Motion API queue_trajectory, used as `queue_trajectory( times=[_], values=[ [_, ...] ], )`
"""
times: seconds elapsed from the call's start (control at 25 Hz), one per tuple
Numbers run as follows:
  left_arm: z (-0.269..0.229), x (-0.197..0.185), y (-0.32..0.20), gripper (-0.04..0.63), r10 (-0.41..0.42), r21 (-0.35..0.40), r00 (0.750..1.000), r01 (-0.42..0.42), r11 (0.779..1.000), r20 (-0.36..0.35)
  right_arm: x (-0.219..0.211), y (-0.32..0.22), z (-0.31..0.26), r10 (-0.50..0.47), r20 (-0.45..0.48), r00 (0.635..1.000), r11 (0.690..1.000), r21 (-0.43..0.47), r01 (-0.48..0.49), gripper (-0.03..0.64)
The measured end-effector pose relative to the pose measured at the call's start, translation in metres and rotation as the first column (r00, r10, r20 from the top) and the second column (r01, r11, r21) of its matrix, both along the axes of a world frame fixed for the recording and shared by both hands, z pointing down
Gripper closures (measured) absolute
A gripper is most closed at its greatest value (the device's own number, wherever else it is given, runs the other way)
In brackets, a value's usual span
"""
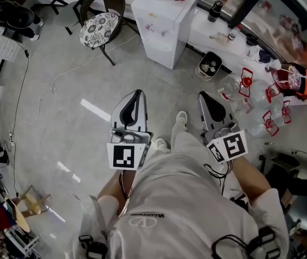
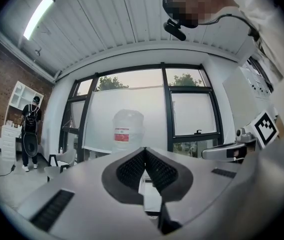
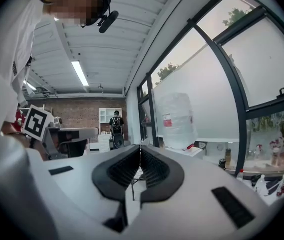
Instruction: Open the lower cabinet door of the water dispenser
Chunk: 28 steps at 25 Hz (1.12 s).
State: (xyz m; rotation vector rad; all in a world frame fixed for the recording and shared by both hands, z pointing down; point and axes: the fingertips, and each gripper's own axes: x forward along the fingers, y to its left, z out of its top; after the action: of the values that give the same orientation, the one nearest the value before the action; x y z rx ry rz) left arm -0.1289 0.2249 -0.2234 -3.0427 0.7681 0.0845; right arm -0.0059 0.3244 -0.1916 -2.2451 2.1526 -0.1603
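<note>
Left tongs (image 1: 137, 94) and right tongs (image 1: 202, 96) are both pressed together and empty, aimed level at the water dispenser (image 1: 163, 31) standing well ahead by the window. Probably approaching; lower door not yet reached.

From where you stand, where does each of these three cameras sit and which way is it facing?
Head view: on the person's head, looking steeply down at the floor and water dispenser; legs, left claw and right claw show.
Left gripper view: rides the left claw, facing the bottle by the window; shut jaws show.
Right gripper view: rides the right claw, likewise.
Both claw views share the bottle.
</note>
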Motion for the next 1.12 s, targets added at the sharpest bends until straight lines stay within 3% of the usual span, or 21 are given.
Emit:
queue_trajectory(
  times=[0.2,0.36,0.64,0.8,0.96,1.12],
  values=[
    [0.002,0.042,-0.024,0.590,-0.021,0.014,1.000,0.021,1.000,-0.004,0.043,-0.023,0.013,-0.028,0.001,1.000,1.000,0.003,0.028,0.601],
    [0.037,0.076,-0.046,0.591,-0.030,0.034,0.999,0.030,0.999,0.016,0.076,-0.049,0.054,-0.062,0.004,0.998,0.998,-0.004,0.062,0.601],
    [0.130,0.128,-0.095,0.590,-0.055,0.015,0.997,0.055,0.998,0.058,0.129,-0.112,0.138,-0.066,0.021,0.998,0.998,-0.014,0.066,0.601],
    [0.182,0.146,-0.126,0.590,-0.056,0.002,0.997,0.056,0.998,0.045,0.149,-0.143,0.188,-0.064,0.022,0.998,0.998,-0.015,0.064,0.601],
    [0.252,0.164,-0.156,0.590,-0.015,0.021,1.000,0.015,1.000,0.019,0.165,-0.182,0.272,-0.056,0.013,0.998,0.998,-0.010,0.056,0.601],
    [0.358,0.186,-0.181,0.591,0.042,0.037,0.999,-0.043,0.998,0.029,0.180,-0.216,0.381,-0.034,0.027,0.999,0.999,0.003,0.034,0.600]
  ],
)
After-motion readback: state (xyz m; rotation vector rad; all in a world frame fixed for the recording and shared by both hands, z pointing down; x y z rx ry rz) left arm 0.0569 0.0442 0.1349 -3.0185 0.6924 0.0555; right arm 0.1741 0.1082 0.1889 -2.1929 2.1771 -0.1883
